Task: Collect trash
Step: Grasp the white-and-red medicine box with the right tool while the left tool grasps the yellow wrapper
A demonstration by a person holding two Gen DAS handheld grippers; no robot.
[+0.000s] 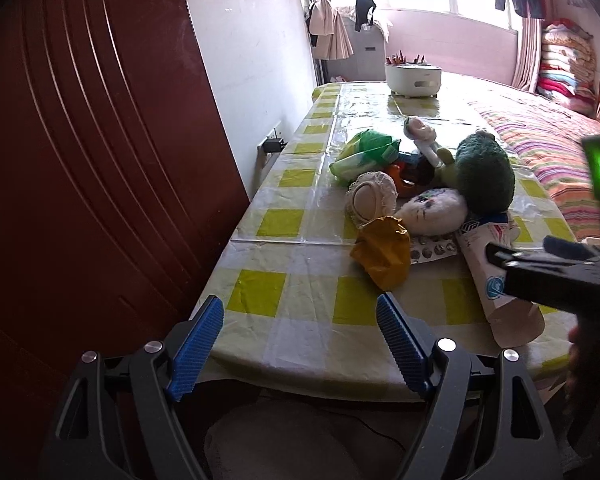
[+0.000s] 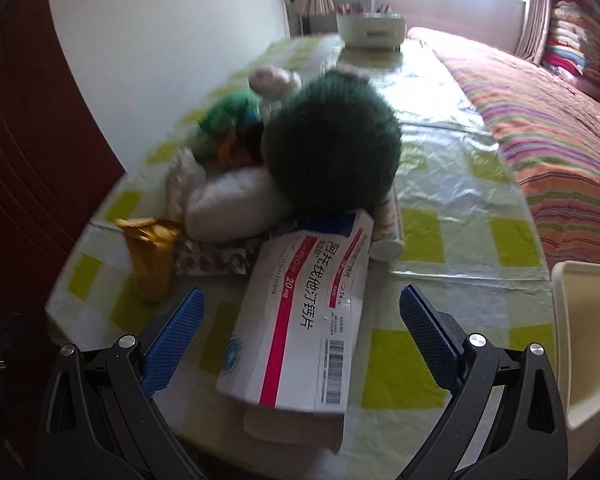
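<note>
the left hand-held gripper (image 1: 300, 344) hangs over the near edge of the worktop (image 1: 300, 312), its blue pads spread wide with nothing between them. the right hand-held gripper (image 2: 302, 330) is spread just as wide, its two fingers standing either side of a flattened medicine box (image 2: 300, 320) without touching it. this white box with a red stripe and a barcode lies on the yellow-and-white checked cloth at the near end of the worktop, its far end tucked under a dark green plush toy (image 2: 332, 144). just left of the box lie a blister pack of tablets (image 2: 211, 258) and a crumpled gold wrapper (image 2: 149, 252). a white plush toy (image 2: 235, 208) rests against the green one. behind them, in the left wrist view, sit a green and white packet (image 1: 364, 152), a round lace-edged item (image 1: 370, 198) and something orange (image 1: 400, 176). a white tub holding pencils (image 1: 414, 78) stands at the far end. a bed with a striped cover (image 2: 540, 152) runs along the right, and a cream plastic bin (image 2: 588, 340) sits at the near right corner.
</note>
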